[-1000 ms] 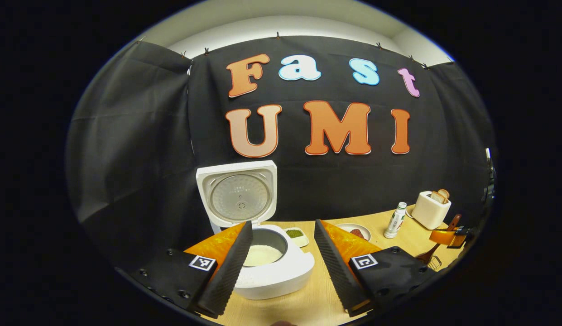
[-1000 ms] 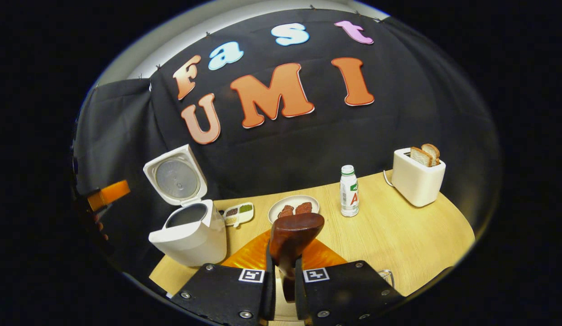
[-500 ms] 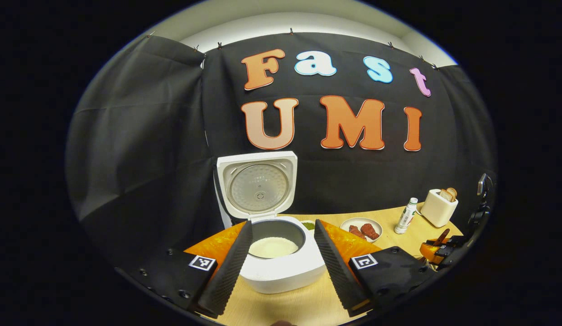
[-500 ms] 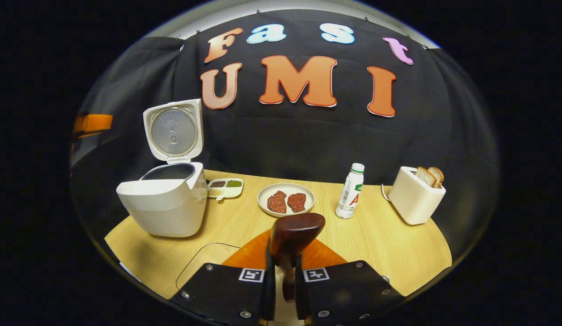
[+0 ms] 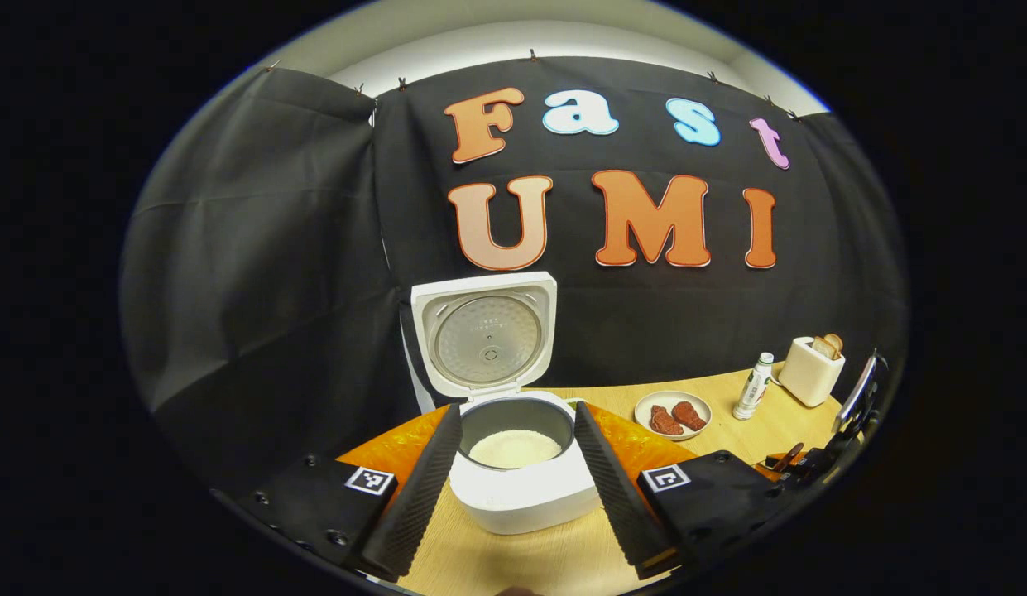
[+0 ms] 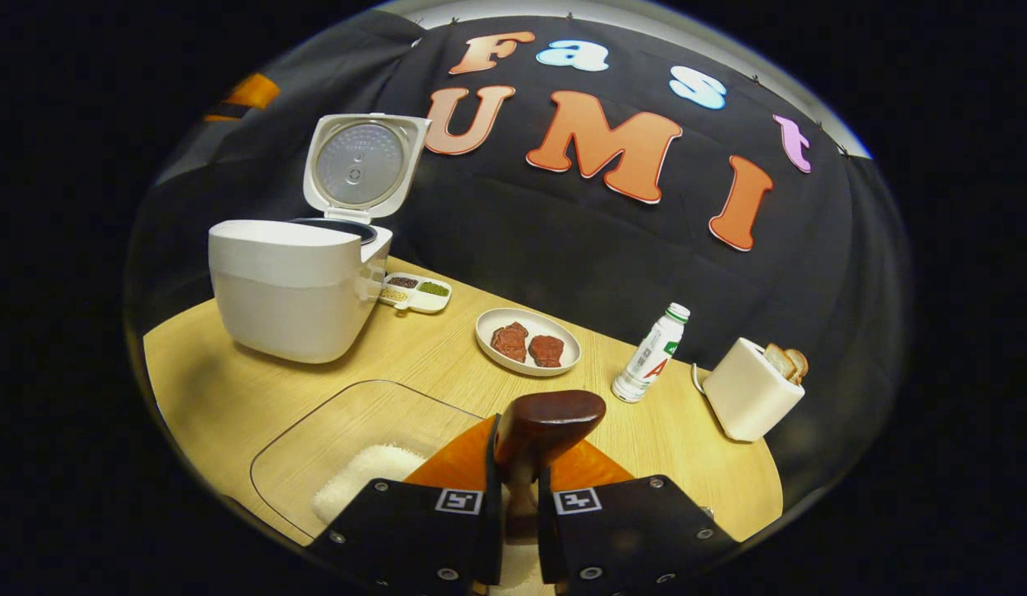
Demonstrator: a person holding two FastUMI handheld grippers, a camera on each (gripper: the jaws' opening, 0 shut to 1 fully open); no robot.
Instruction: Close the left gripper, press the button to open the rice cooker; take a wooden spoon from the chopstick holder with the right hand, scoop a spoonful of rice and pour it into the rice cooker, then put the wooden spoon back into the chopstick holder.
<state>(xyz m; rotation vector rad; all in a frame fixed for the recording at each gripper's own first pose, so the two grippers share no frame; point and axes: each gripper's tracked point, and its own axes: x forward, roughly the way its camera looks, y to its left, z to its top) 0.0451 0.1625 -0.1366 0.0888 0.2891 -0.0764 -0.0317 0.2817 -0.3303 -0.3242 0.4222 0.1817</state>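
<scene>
Right tool near plate, bottle.

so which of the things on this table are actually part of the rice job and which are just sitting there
Part of the job:
- rice cooker, lid up
- wooden spoon, held in the right tongs
- clear rice container
- left tongs, open

Just lying about:
- plate of meat
- bottle
- toaster with bread
- divided dish of beans

Bare table lies between cooker and rice tray — open passage. Farther right, plate, bottle and toaster line the far edge.
</scene>
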